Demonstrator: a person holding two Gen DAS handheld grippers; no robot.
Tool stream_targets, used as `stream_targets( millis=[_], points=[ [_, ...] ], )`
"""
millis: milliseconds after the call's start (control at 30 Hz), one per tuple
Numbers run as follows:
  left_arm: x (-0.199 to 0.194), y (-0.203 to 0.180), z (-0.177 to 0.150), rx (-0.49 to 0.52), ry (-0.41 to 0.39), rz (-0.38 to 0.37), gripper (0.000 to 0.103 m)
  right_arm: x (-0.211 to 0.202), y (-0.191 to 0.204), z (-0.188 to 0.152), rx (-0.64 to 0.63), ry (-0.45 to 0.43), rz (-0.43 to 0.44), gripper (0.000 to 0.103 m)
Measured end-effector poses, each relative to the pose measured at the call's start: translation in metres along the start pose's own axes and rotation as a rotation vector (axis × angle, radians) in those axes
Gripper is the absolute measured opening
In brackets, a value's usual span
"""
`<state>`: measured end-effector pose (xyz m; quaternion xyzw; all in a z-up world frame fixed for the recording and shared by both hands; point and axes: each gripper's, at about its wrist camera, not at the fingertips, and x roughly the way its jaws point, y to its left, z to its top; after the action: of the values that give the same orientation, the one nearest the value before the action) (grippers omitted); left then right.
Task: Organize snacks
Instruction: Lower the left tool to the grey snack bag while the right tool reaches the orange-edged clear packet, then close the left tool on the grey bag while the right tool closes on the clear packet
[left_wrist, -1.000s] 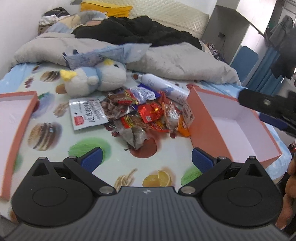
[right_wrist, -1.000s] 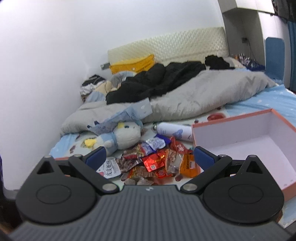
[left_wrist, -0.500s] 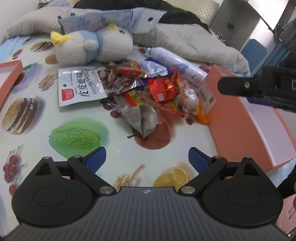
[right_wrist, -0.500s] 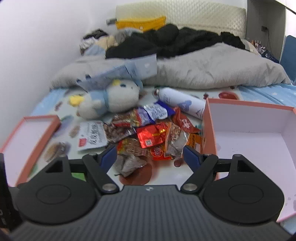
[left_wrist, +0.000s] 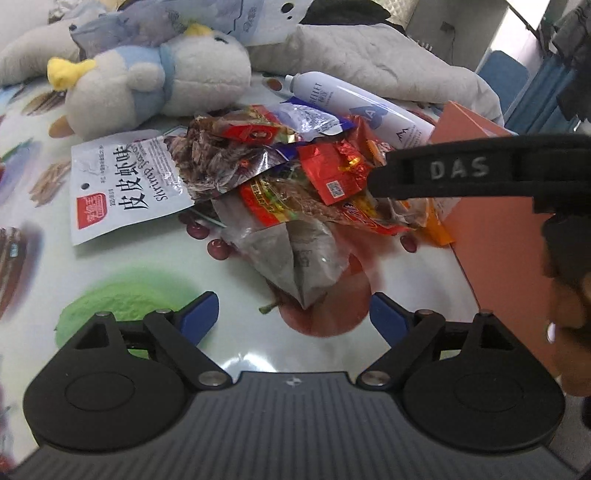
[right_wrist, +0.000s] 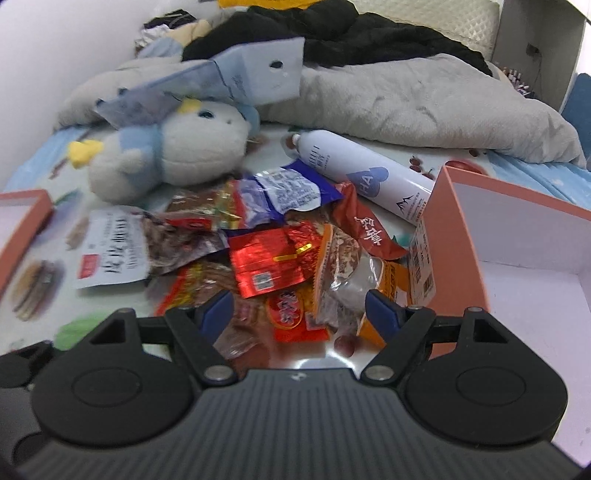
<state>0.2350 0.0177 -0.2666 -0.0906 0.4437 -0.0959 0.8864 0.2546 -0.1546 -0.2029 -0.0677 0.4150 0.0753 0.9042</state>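
Snack pile (right_wrist: 280, 254) lies loose on the printed sheet of the bed (left_wrist: 122, 280), packets overlapping, bunched against the outer wall of the open orange box (right_wrist: 458, 243); judged: the box sits that close so packets need only a short carry over its rim. Nothing is in the box as far as visible. Left gripper (left_wrist: 293, 314): jaws spread wide, nothing between the pads, and they have just been closing a little; it hangs over bare sheet at the near edge of the pile, just short of the grey crumpled packet (left_wrist: 299, 258), likely its first pick. Right gripper (right_wrist: 299, 310): jaws also apart and empty, narrower than the left, having closed in part within the last second; it is over the near side of the pile, above a red packet (right_wrist: 295, 314) and a clear packet of brown pieces (right_wrist: 336, 280), not gripping either. Plush toy (right_wrist: 166, 155) and white spray bottle (right_wrist: 362, 173) lie behind the pile, not snacks by my reading. Left view only: the right gripper's black finger (left_wrist: 476, 170) crossing over the far right of the pile, and the white shrimp-snack bag (left_wrist: 125, 184) in sharp print. Right view only: the box's pale interior (right_wrist: 535, 291), a second orange tray (right_wrist: 22, 221) at the left edge, and the dark-red packet (right_wrist: 369, 232) by the box corner.
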Motion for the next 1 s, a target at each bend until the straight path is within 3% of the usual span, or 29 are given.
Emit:
stream_targets(
  millis=[233,333,467,567,733,767,800,1000],
  points=[
    [0.018,0.0,0.005,0.044,-0.025,-0.04,0.084,0.033,0.003,0.003,-0.081,-0.01,-0.164,0.08],
    [0.026,-0.004,0.009,0.089,-0.04,-0.024,0.082,0.046,0.0,0.003,-0.078,0.017,-0.177,0.08],
    [0.034,-0.009,0.013,0.122,-0.049,0.003,0.082,0.058,0.009,0.002,-0.169,-0.002,-0.237,0.079],
    [0.035,-0.01,0.01,0.124,-0.063,0.022,0.082,0.069,0.006,0.003,-0.151,0.051,-0.256,0.065],
    [0.039,-0.012,0.01,0.119,-0.089,0.069,0.077,0.083,0.002,-0.001,-0.158,0.059,-0.264,0.064],
    [0.04,-0.013,0.009,0.119,-0.095,0.085,0.075,0.083,0.001,-0.001,-0.161,0.058,-0.26,0.062],
    [0.04,-0.015,0.009,0.121,-0.101,0.102,0.074,0.083,0.002,-0.001,-0.171,0.06,-0.27,0.054],
    [0.038,-0.017,0.003,0.091,-0.135,0.144,0.065,0.075,0.004,-0.002,-0.191,0.076,-0.259,0.043]
  ],
)
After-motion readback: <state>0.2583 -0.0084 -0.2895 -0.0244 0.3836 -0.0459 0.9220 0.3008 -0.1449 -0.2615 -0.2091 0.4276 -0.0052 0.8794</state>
